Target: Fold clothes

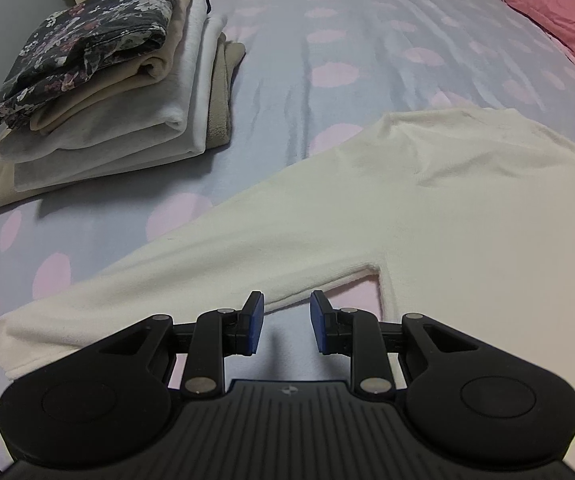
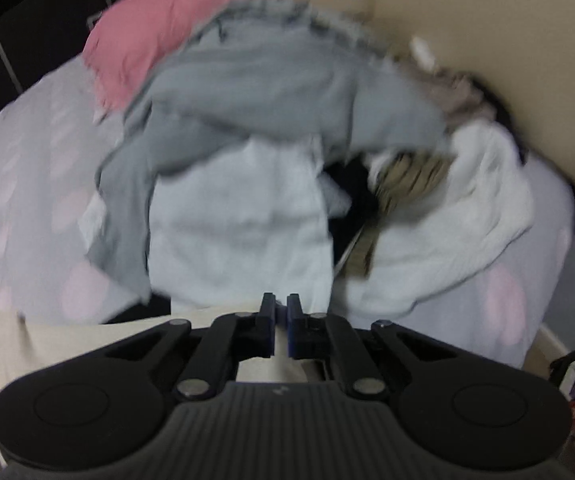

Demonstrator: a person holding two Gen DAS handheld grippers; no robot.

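Two grippers: my left gripper (image 1: 287, 322), jaws apart, above the cream long-sleeved top's (image 1: 427, 208) sleeve; right gripper (image 2: 281, 326) jaws clamped on cream fabric (image 2: 87, 344).

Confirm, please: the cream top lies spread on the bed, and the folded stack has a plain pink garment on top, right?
Not quite. The left wrist view shows a dark floral garment topping the stack, not a plain pink one. The cream top does lie spread on the bed.

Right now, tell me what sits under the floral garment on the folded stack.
Under the floral garment lie a folded beige piece, white layers, then a tan one, all on the dotted bedsheet. Anything tucked between the layers is hidden.
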